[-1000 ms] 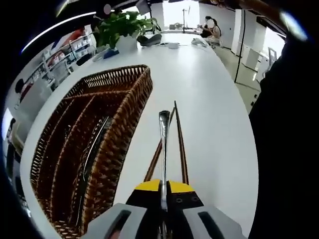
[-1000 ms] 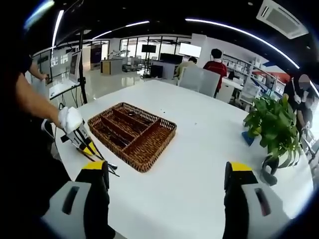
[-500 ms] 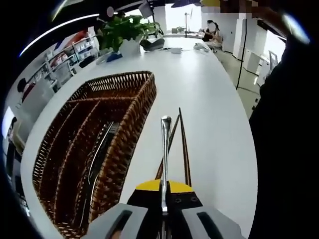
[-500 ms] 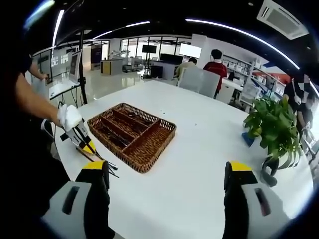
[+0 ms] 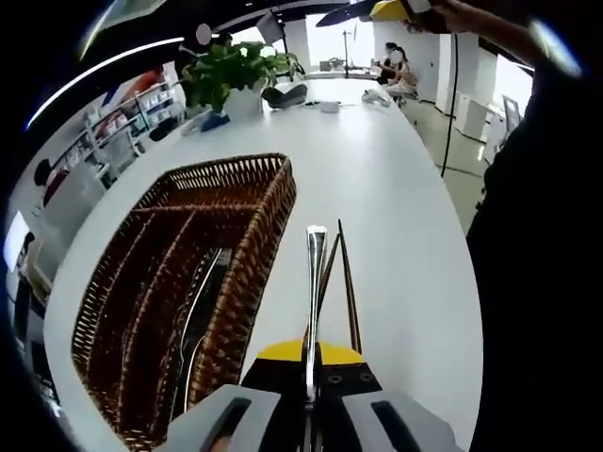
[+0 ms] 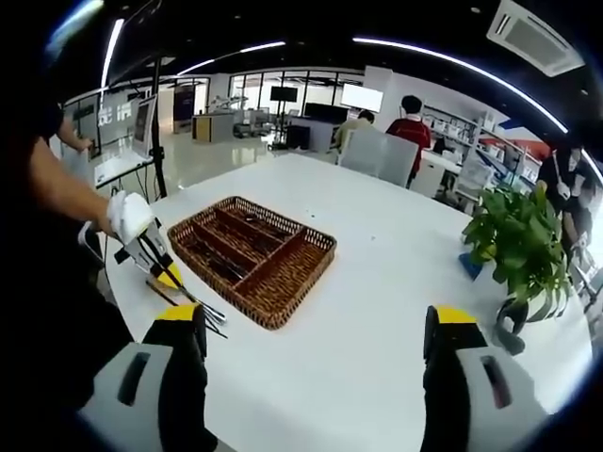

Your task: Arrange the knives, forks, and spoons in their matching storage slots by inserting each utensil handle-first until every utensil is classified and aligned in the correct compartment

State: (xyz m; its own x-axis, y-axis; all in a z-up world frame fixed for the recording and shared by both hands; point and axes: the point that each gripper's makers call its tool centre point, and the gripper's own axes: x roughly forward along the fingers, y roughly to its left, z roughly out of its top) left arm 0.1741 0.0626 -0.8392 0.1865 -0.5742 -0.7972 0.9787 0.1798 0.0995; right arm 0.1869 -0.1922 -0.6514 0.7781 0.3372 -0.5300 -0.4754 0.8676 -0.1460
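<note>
Our left gripper [image 5: 309, 377], yellow-tipped, is pinched on a slim silver metal utensil [image 5: 314, 292] that runs straight ahead from the jaws; its far end is too small to say if it is a fork or spoon. Just beyond and under it, two thin brown chopsticks [image 5: 347, 292] lie on the white table [image 5: 396, 217]. Just left of the jaws sits the brown woven wicker tray [image 5: 247, 254], with silver utensils [image 5: 200, 311] in one slot. Farther off stands a green potted plant [image 5: 234, 68].

Our right gripper [image 6: 316, 330] hangs with jaws spread wide and nothing between them, well apart from the tray [image 6: 292, 282].
</note>
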